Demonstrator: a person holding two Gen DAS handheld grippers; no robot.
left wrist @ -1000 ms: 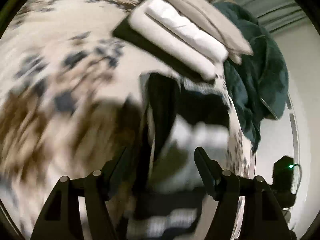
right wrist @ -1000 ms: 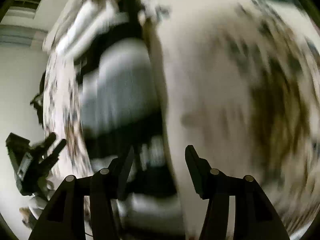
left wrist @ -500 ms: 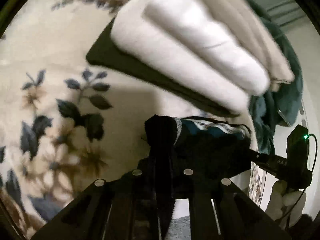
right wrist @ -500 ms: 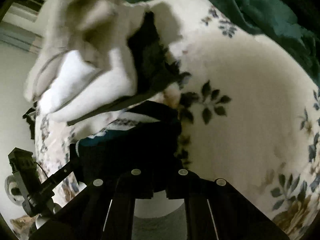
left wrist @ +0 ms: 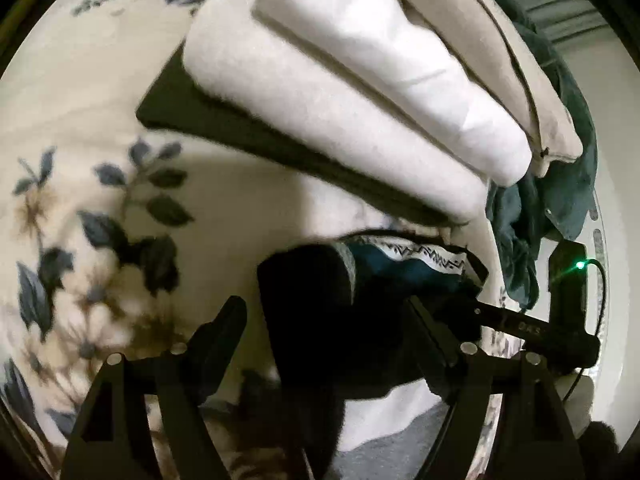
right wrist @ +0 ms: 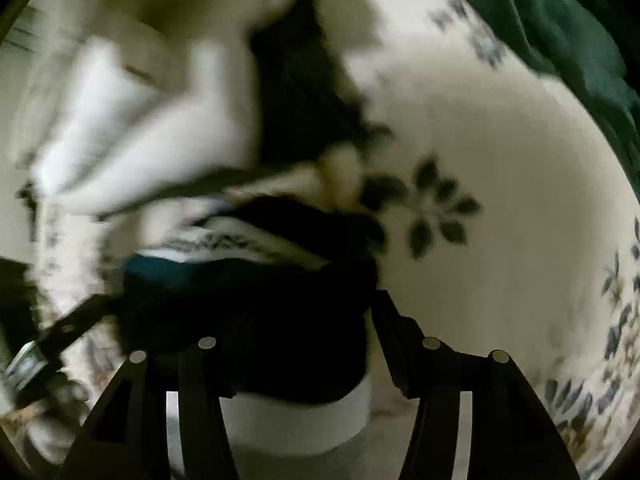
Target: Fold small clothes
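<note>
Low centre, both views: dark garment [left wrist: 320,304] on floral cover [left wrist: 80,92], below the folded stack [left wrist: 340,80].
Left gripper [left wrist: 324,320]: jaws opening, garment between, pads off it.
Right gripper [right wrist: 296,320]: jaws opening; left finger hidden behind cloth.
Risk: cloth may snag a finger and unroll.
Risk: garment may nudge the stack.
</note>
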